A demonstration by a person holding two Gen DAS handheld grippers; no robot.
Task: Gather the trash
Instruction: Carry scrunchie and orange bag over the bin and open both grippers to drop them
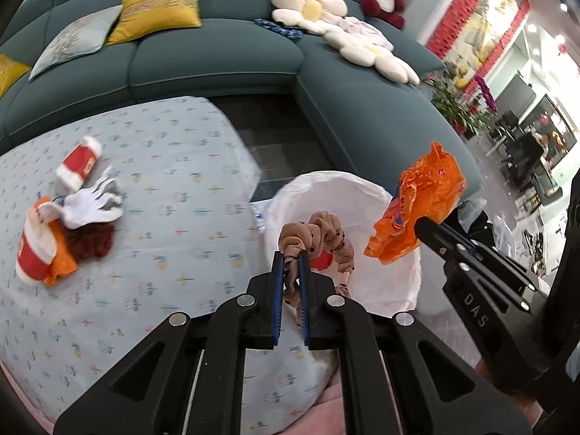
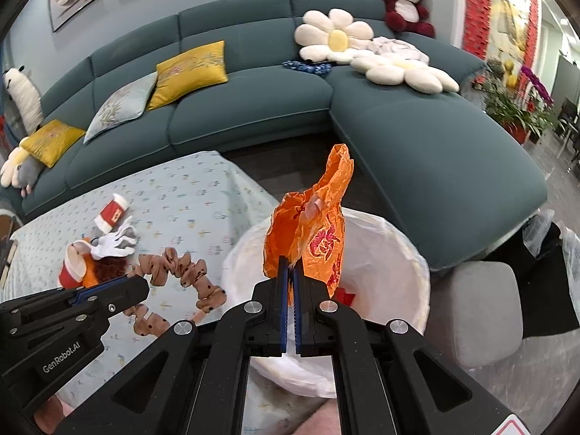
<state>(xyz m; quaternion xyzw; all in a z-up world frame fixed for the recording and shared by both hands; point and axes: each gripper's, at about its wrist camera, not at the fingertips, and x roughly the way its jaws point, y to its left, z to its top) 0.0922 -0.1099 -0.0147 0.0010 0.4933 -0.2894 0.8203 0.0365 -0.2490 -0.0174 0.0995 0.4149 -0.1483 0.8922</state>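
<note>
I see worktop (image 1: 163, 166) under pale blue patterned cloth, filling left and centre of left wrist view. Trash pile lies on it at left edge: red-white paper cup (image 1: 78, 161) on its side, crumpled white tissue (image 1: 92, 204) just below, second red cup (image 1: 34, 250) on orange wrapper (image 1: 63, 264), dark red fuzzy clump (image 1: 92, 243) touching tissue.

Home living room (teal sofa (image 2: 253, 108), cushions (image 2: 190, 72), plush bear (image 2: 404, 3))

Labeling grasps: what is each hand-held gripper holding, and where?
Left hand-held gripper: shut on the tan dotted scrunchie, pinching one side of its loop. Right: shut on the orange plastic bag, at its lower edge.
</note>
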